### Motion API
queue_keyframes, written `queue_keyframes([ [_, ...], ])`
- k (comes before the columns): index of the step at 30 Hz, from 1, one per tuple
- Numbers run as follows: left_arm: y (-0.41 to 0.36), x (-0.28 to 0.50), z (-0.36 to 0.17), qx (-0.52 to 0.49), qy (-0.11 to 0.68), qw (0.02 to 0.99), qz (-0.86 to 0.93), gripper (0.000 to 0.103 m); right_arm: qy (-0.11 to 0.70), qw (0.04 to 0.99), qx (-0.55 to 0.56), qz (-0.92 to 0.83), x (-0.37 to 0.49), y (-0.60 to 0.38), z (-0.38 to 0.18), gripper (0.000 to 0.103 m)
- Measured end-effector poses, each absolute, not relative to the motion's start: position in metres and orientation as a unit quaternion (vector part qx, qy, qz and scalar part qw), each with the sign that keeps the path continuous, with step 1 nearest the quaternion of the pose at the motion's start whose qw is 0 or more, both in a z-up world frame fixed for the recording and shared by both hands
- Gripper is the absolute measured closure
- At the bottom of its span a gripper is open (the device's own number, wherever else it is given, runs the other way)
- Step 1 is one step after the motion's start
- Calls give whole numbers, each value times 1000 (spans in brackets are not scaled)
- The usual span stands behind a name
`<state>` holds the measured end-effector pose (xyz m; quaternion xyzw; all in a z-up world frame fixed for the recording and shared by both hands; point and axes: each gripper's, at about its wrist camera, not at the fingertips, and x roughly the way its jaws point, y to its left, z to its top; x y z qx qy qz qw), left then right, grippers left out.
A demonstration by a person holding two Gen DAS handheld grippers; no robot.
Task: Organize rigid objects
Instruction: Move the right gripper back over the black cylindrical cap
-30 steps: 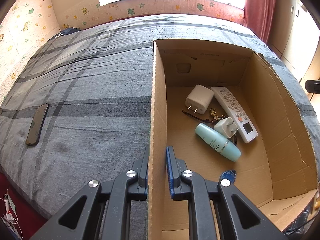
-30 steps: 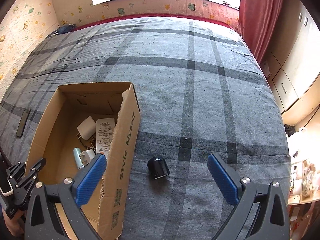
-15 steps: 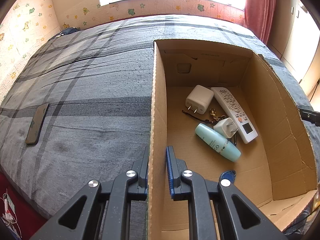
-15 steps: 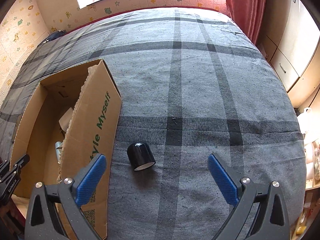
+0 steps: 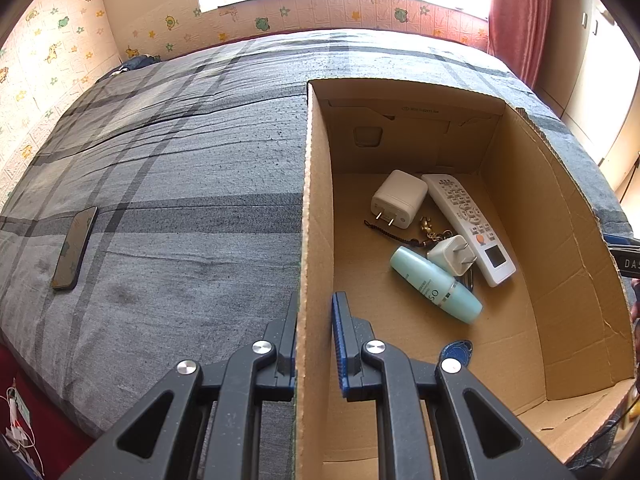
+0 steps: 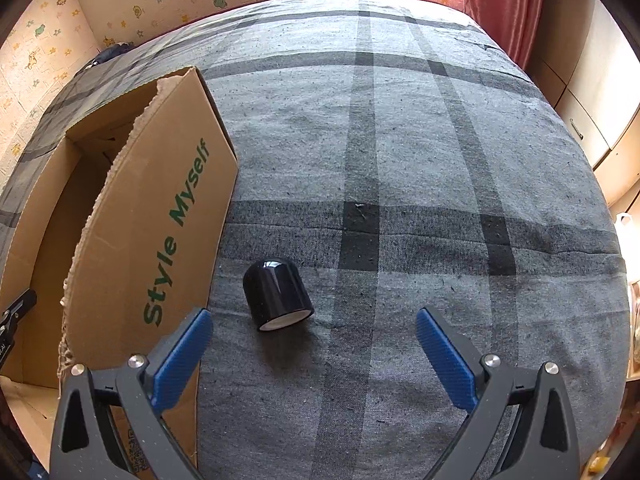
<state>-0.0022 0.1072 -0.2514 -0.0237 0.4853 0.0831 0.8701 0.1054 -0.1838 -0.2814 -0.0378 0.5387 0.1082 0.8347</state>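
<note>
Left gripper (image 5: 315, 320): jaws clamped on the cardboard box (image 5: 316, 208) wall.
Right gripper (image 6: 314, 354): jaws wide apart, above the bed (image 6: 440, 160).
Black cap (image 6: 277, 295): tilted on the bed beside the box.
Risk: the glossy round cap may be squeezed out or rolled away; the box may be tipped if its wall is pulled.

The bedspread (image 6: 400, 160) is grey with darker charcoal plaid stripes, and the cardboard box (image 6: 160, 216) is plain brown with green "Style Myself" lettering. A glossy black cap (image 6: 277, 295) shows a white rim. Inside the box lie a white remote control (image 5: 468, 224), two white chargers (image 5: 398, 198), and a pale teal bottle (image 5: 434, 284); the curtain (image 5: 520, 16) is dusty red.
</note>
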Motion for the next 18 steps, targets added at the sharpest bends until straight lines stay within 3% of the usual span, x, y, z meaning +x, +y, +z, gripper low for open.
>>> queue_keyframes([
  [11, 107, -2, -252, -24, 485, 870, 84, 88, 557, 822, -33, 113, 121, -182, -300, 5],
  [13, 107, -2, -253, -23, 486, 870, 84, 88, 561, 819, -36, 114, 124, -181, -304, 18],
  [18, 106, -2, -252, -24, 485, 870, 84, 88, 570, 811, -30, 131, 129, -175, -311, 27],
])
